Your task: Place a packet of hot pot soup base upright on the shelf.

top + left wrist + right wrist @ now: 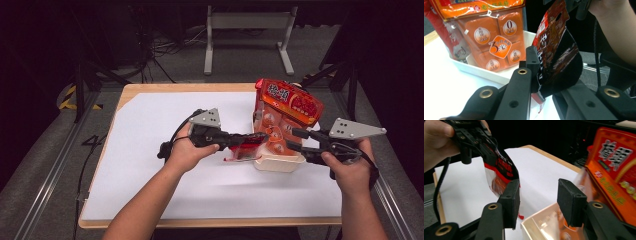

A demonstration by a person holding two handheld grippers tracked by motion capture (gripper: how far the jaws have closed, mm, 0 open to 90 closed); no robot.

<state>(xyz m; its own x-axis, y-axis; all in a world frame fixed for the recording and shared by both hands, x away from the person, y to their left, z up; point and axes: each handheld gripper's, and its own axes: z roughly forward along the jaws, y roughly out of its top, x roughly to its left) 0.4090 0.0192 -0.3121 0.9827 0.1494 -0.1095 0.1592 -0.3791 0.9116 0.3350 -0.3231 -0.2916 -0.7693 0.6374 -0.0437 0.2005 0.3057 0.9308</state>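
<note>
Your white tray [278,164] at the table's right already holds the upright orange snack bag [287,107], so that much looks done. Your left gripper [250,139] is clamped on the dark red pouch [245,149], held just left of the tray and, as I judge it, yet to go in. Your right gripper [296,140] has its jaws apart with nothing between them, just beside the tray.
</note>
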